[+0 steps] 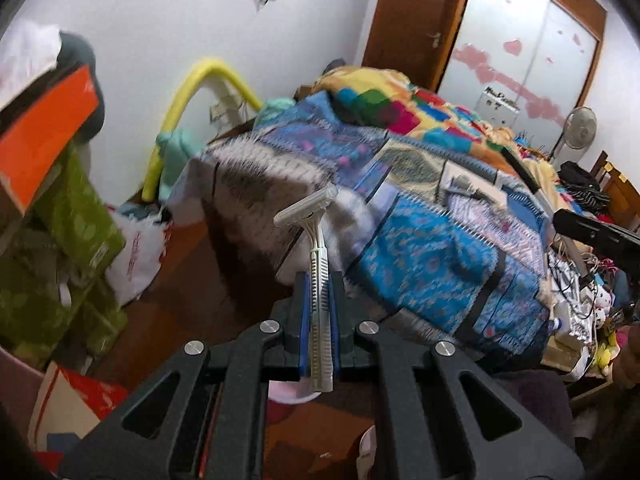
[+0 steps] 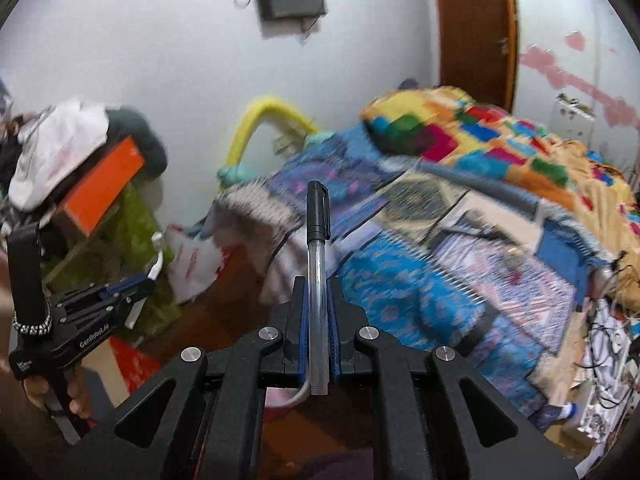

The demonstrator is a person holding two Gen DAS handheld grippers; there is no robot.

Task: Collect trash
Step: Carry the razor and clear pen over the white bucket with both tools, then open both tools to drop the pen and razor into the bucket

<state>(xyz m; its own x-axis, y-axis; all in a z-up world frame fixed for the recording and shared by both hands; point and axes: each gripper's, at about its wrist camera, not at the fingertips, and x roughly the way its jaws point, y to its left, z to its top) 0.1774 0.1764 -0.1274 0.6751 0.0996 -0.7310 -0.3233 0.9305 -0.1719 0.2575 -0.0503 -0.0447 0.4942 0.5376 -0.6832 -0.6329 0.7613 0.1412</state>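
My left gripper (image 1: 319,280) is shut on a white disposable razor (image 1: 316,248), its head sticking out forward, held in the air beside the bed (image 1: 420,216). My right gripper (image 2: 318,284) is shut on a clear pen with a black cap (image 2: 317,240), which points forward past the fingertips. The left gripper (image 2: 140,284) with the razor also shows at the left of the right wrist view, over the floor. The right gripper's black body (image 1: 592,232) shows at the right edge of the left wrist view.
A bed with a blue patterned blanket (image 2: 420,280) and a colourful quilt (image 2: 480,140) fills the right. Green boxes (image 1: 68,240), an orange box (image 1: 44,128) and a white plastic bag (image 1: 138,256) stack at the left on a brown wooden floor (image 1: 200,280). Cables and clutter (image 2: 608,352) lie at the far right.
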